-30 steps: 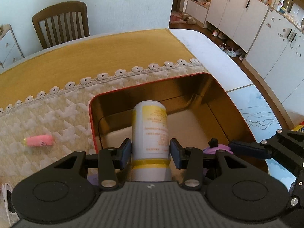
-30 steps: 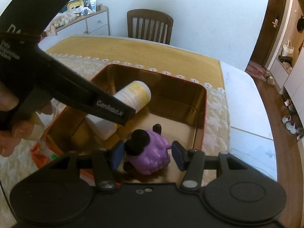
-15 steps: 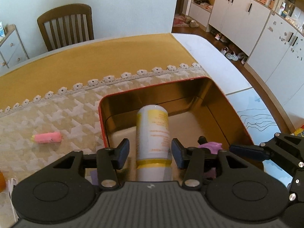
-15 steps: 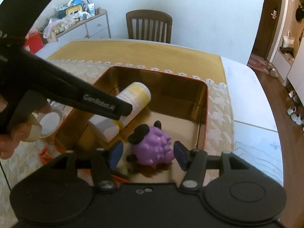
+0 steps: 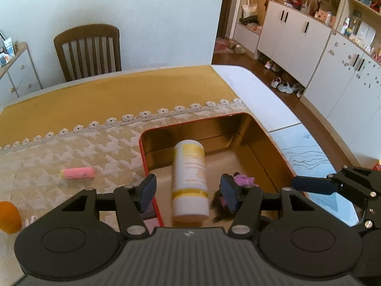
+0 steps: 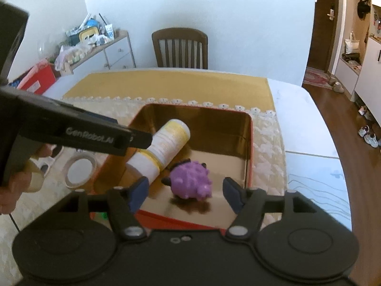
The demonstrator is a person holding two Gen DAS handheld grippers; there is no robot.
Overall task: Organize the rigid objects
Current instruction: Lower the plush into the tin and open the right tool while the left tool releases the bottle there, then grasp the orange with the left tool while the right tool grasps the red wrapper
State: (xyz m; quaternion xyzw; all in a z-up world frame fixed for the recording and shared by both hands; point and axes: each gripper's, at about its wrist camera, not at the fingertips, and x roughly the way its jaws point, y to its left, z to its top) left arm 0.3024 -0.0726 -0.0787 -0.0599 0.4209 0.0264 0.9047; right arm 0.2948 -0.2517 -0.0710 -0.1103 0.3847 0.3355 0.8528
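Observation:
A red tin with a gold inside [image 5: 152, 166] [image 6: 247, 147] sits on the quilted cloth. A white and yellow bottle [image 5: 190, 178] [image 6: 164, 147] lies on its side in it. A purple spiky toy [image 6: 191, 181] [image 5: 243, 180] lies beside the bottle. My left gripper [image 5: 188, 191] is open above the bottle's cap end, touching nothing. My right gripper [image 6: 185, 194] is open above the toy, with clear gaps on both sides. The left gripper's body [image 6: 71, 131] also shows in the right wrist view.
A pink tube [image 5: 77, 173] lies on the cloth left of the tin. An orange object [image 5: 9, 217] is at the left edge. A tape roll [image 6: 79, 170] lies left of the tin. A wooden chair [image 5: 88, 51] stands behind the table.
Both grippers have opened and pulled back upward. The bottle and the purple toy were let go and now lie in the tin.

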